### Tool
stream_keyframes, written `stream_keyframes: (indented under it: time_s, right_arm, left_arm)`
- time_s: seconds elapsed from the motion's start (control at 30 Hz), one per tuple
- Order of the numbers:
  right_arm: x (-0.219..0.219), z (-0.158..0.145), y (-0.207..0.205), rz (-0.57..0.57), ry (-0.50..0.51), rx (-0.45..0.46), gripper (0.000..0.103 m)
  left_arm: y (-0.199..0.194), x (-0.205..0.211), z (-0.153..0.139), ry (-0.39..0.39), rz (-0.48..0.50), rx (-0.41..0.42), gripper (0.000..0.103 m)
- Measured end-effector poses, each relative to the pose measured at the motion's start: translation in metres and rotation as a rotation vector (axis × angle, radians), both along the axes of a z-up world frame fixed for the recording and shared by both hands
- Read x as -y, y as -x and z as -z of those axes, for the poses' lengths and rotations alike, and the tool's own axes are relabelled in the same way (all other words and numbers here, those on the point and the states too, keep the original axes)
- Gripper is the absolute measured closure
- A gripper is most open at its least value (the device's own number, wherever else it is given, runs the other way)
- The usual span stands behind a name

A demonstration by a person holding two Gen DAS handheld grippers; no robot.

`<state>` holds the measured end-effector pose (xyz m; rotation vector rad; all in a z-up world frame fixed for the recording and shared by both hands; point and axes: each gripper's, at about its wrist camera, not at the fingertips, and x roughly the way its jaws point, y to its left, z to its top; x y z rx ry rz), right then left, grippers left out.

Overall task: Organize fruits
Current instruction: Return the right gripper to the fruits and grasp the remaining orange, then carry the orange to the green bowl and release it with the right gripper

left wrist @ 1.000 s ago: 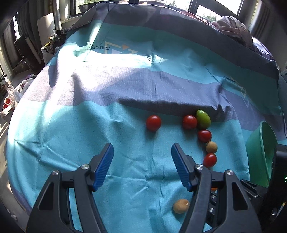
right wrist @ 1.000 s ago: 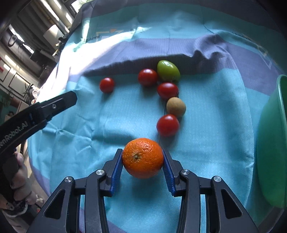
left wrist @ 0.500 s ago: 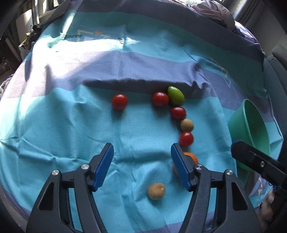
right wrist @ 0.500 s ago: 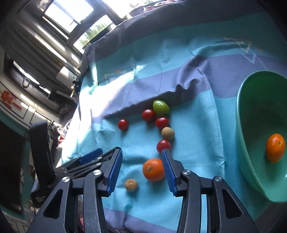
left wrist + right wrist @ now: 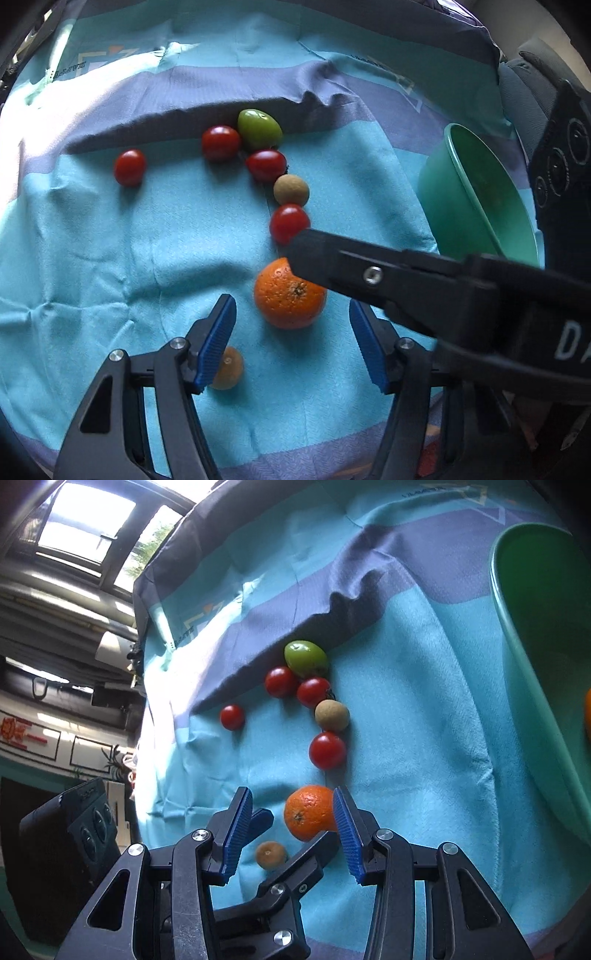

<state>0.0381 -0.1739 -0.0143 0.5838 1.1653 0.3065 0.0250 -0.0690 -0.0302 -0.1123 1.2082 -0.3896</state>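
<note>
Your left gripper (image 5: 291, 345) has its blue pads spread wide and holds nothing; the orange (image 5: 290, 294) lies on the cloth just ahead of them, between the two pads but touching neither. A small brown fruit (image 5: 227, 368) sits half hidden behind the left pad. Your right gripper (image 5: 291, 836) is also wide open and empty, with the same orange (image 5: 309, 812) showing between its fingers, close against the right pad (image 5: 347, 840); whether they touch cannot be told. In the left wrist view, one black finger of the right gripper (image 5: 388, 275) crosses over the orange's upper right edge.

Farther out, a red tomato (image 5: 289, 223), a round tan fruit (image 5: 291, 189), a second tomato (image 5: 266, 165), a third (image 5: 221, 142) and a green fruit (image 5: 258, 127) run in a curved line, with one more tomato (image 5: 129, 167) off alone to the left. All lie on the blue striped cloth (image 5: 147, 240). The green bowl (image 5: 476, 206) stands to the right, another orange (image 5: 587, 712) just visible inside.
</note>
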Motion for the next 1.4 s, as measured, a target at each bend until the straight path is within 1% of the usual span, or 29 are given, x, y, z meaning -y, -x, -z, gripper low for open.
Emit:
stream_keyframes:
  time_s: [0.1, 0.17, 0.23, 0.37, 0.47, 0.57, 0.7, 0.83, 0.9, 1.0, 1.17, 1.27, 1.4]
  right_arm:
    - [0.000, 0.010, -0.004, 0.000, -0.009, -0.031, 0.057]
    - [-0.002, 0.013, -0.006, -0.010, -0.009, -0.037, 0.057]
    - [-0.004, 0.017, -0.007, -0.024, -0.011, -0.047, 0.057]
    - [-0.007, 0.020, -0.009, -0.028, 0.006, -0.052, 0.057]
    - [-0.007, 0.018, -0.007, -0.031, 0.016, -0.041, 0.057]
    - [-0.008, 0.007, -0.003, -0.043, 0.031, 0.000, 0.058]
    - [-0.004, -0.020, 0.008, -0.049, 0.026, 0.086, 0.058]
    - [0.008, -0.047, 0.019, -0.025, 0.032, 0.183, 0.058]
    - [0.018, -0.059, 0.026, -0.001, 0.034, 0.225, 0.058]
    - [0.035, -0.075, 0.035, 0.046, 0.029, 0.283, 0.058]
    - [0.073, -0.091, 0.047, 0.137, 0.020, 0.354, 0.058]
    - [0.095, -0.093, 0.052, 0.180, 0.023, 0.371, 0.058]
    - [0.117, -0.089, 0.054, 0.217, 0.029, 0.364, 0.058]
  left_arm:
    - [-0.002, 0.001, 0.004, -0.023, -0.012, 0.007, 0.045]
    - [-0.004, -0.002, 0.007, -0.012, -0.027, -0.012, 0.052]
    - [-0.005, -0.004, 0.010, 0.011, -0.025, -0.034, 0.061]
    - [-0.004, -0.003, 0.008, -0.005, -0.022, -0.011, 0.061]
    - [-0.001, -0.002, 0.002, -0.009, -0.026, 0.009, 0.061]
    - [0.004, -0.003, -0.013, -0.004, -0.032, 0.070, 0.061]
    - [0.012, 0.002, -0.043, 0.003, -0.031, 0.191, 0.061]
    - [0.019, 0.020, -0.070, -0.015, 0.017, 0.283, 0.061]
    - [0.019, 0.032, -0.083, -0.020, 0.050, 0.322, 0.061]
    - [0.029, 0.051, -0.102, -0.022, 0.103, 0.383, 0.061]
    - [0.030, 0.088, -0.115, -0.017, 0.194, 0.456, 0.061]
    - [0.026, 0.108, -0.112, -0.007, 0.242, 0.467, 0.061]
    - [0.019, 0.129, -0.105, 0.010, 0.284, 0.458, 0.061]
